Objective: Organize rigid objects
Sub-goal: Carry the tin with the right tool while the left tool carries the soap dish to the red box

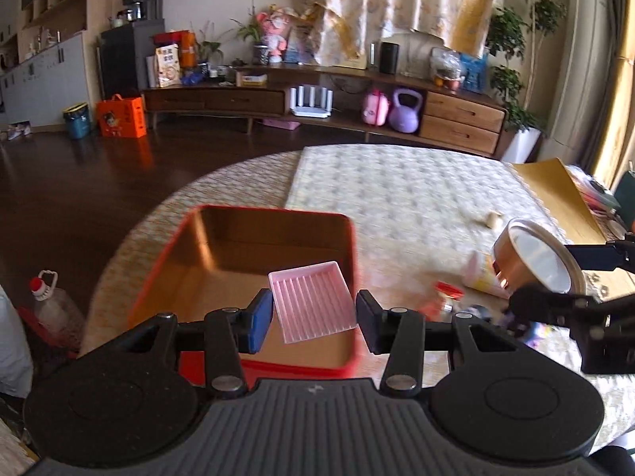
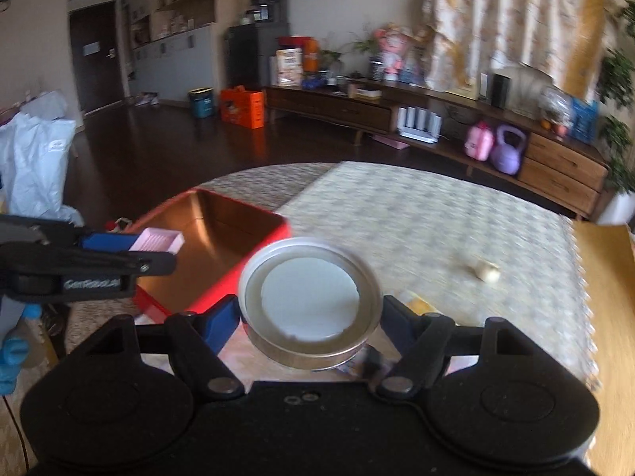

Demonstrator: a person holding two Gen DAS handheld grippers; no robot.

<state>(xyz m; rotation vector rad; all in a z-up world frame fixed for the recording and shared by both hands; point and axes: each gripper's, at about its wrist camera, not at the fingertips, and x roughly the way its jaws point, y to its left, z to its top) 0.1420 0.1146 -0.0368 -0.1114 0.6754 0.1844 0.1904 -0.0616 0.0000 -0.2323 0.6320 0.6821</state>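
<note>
A pink ribbed tray (image 1: 313, 301) sits tilted between the blue pads of my left gripper (image 1: 313, 321), which is shut on it above the near right part of an open red box (image 1: 166, 246). In the right wrist view my right gripper (image 2: 309, 321) is shut on a round metal tin (image 2: 309, 297) with a white centre, held just right of the red box (image 2: 274, 230). That view also shows the left gripper (image 2: 151, 252) with the pink tray (image 2: 158, 240) over the box. From the left wrist view the tin (image 1: 535, 254) hangs in the right gripper (image 1: 545, 275) above the table.
The round table (image 1: 397, 182) has a patterned cloth. A small cream piece (image 1: 490, 220) lies on it, with a red-capped little bottle (image 1: 448, 293) and a pale packet (image 1: 480, 273) near the tin. A yellow board (image 1: 555, 194) lies at the right edge. A plastic jug (image 1: 49, 301) stands on the floor at the left.
</note>
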